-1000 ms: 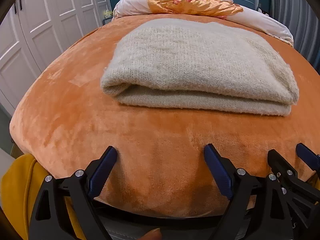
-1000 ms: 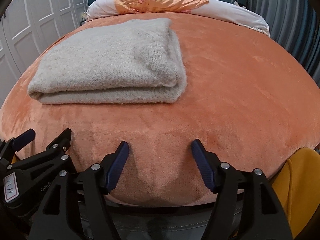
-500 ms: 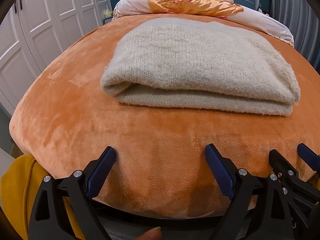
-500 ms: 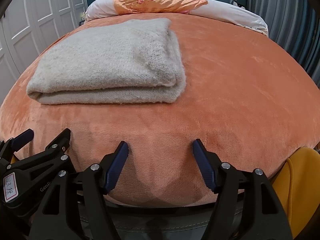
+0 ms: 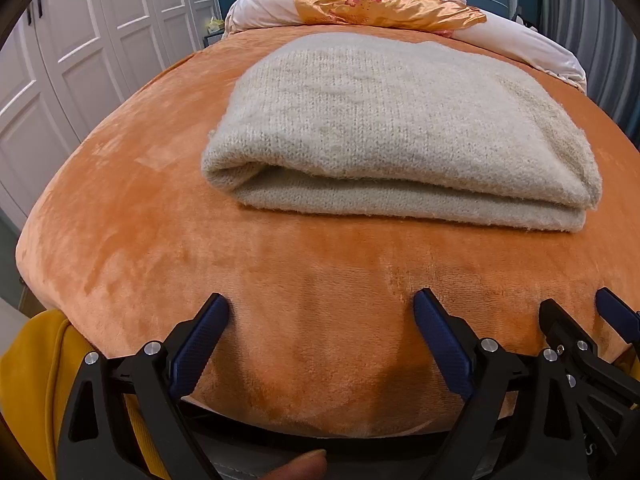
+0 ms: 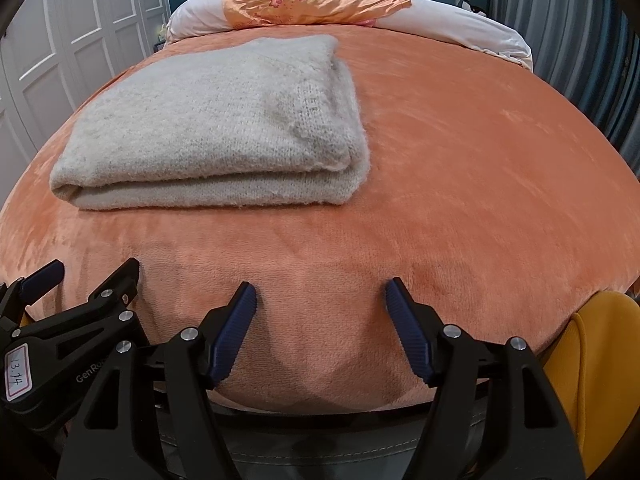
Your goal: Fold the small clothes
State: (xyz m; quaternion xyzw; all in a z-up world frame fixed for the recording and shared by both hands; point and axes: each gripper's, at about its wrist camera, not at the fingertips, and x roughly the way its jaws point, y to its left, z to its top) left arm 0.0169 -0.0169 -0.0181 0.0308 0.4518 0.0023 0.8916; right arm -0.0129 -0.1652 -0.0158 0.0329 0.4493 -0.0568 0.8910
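Observation:
A cream knitted sweater [image 5: 396,128] lies folded in a flat rectangle on the orange blanket [image 5: 160,216] of a bed; it also shows in the right wrist view [image 6: 216,128]. My left gripper [image 5: 322,304] is open and empty near the bed's front edge, short of the sweater. My right gripper [image 6: 320,292] is open and empty, beside the left one, whose fingers [image 6: 44,280] show at the lower left of its view. The right gripper's fingertips [image 5: 616,312] show at the right of the left wrist view.
A white pillow [image 5: 264,16] with an orange floral satin cloth [image 5: 384,4] lies at the head of the bed. White wardrobe doors [image 5: 80,40] stand to the left, grey curtains [image 6: 580,40] to the right. Yellow fabric [image 6: 600,352] hangs below the bed's front edge.
Both grippers have drifted back and down very slightly; the sweater has not moved and both grippers stay open.

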